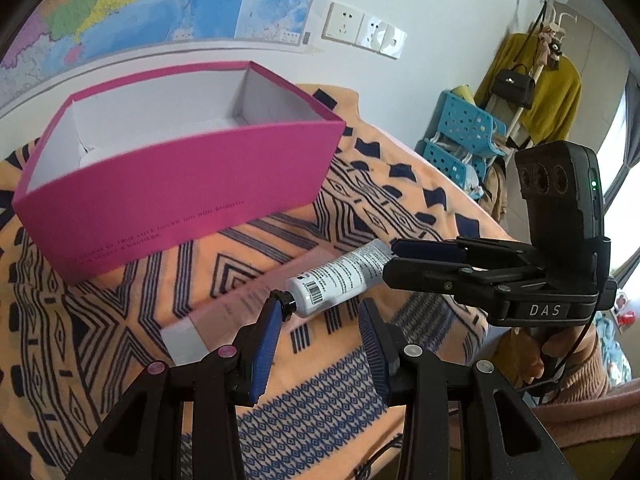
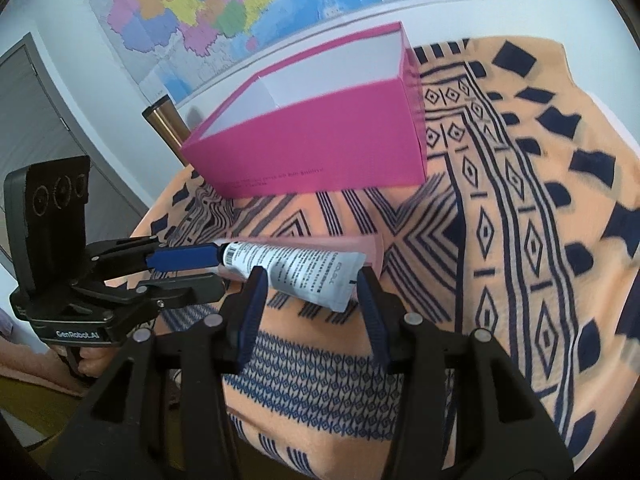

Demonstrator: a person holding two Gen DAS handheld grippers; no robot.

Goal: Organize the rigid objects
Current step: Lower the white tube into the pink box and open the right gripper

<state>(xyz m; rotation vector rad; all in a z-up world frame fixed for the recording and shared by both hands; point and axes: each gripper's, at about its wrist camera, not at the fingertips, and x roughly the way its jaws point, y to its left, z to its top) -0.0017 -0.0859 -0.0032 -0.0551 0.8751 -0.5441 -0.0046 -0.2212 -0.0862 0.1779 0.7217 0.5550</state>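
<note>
A white tube with a black cap lies on a pink flat box on the patterned cloth; it also shows in the right wrist view. My left gripper is open, its fingers either side of the tube's cap end. My right gripper is open around the tube's crimped tail; it shows from the side in the left wrist view. The left gripper shows in the right wrist view. An open magenta box with a white inside stands behind the tube, also seen from the right wrist.
An orange cloth with navy patterns covers the table. A map and wall sockets are on the wall behind. Blue plastic baskets and a coat rack stand off to the right. A brass-coloured post stands at the table's left.
</note>
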